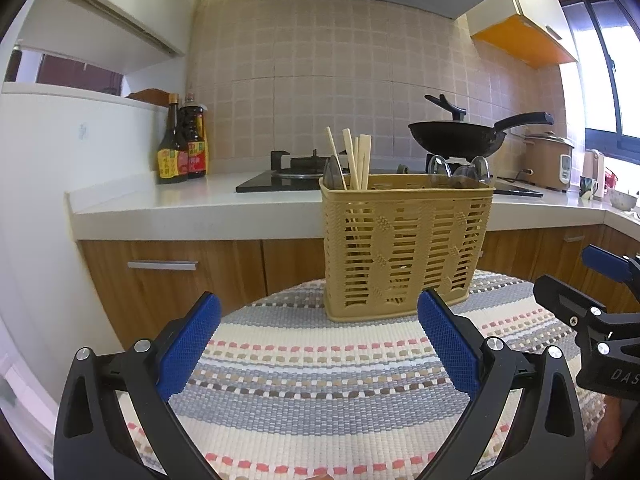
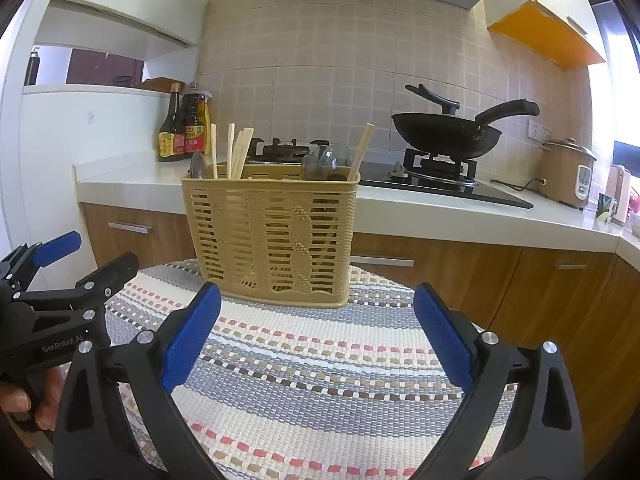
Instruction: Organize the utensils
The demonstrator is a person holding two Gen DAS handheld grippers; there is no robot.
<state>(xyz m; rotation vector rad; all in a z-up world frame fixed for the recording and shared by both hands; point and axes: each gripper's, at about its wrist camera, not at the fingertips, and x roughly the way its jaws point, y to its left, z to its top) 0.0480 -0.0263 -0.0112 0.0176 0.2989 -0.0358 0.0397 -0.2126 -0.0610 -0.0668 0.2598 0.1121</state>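
A tan slotted plastic utensil basket stands upright at the far side of a striped woven mat; it also shows in the right wrist view. Wooden chopsticks and spoon bowls stick out of its top. In the right wrist view chopsticks stand at its left end and one chopstick leans at its right end. My left gripper is open and empty, short of the basket. My right gripper is open and empty, also short of it.
The mat covers a small round table. Behind it runs a white counter with sauce bottles, a gas hob with a black wok, a rice cooker, and wooden cabinets below.
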